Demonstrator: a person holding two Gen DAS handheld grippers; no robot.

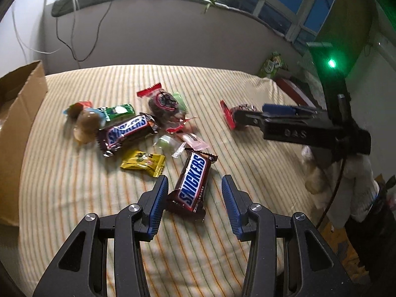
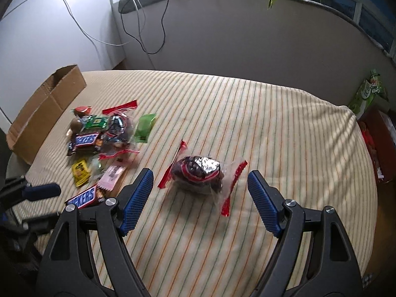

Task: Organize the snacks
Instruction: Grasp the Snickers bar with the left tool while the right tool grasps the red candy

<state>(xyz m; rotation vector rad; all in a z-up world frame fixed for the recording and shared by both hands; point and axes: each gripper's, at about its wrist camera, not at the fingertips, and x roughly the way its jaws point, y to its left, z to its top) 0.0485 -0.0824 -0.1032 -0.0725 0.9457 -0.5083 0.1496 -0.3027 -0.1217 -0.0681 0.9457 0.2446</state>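
Several wrapped snacks lie in a heap on a striped cloth. My left gripper is open, its fingers on either side of a Snickers bar lying flat on the cloth. A second Snickers bar and a yellow candy lie beyond it. My right gripper is open, just in front of a dark cake in a clear wrapper with red ends that lies apart from the heap. In the left wrist view the right gripper covers part of that cake.
An open cardboard box stands at the cloth's left edge; it also shows in the left wrist view. A green snack bag and a red box sit off the right edge. A grey wall with hanging cables rises behind.
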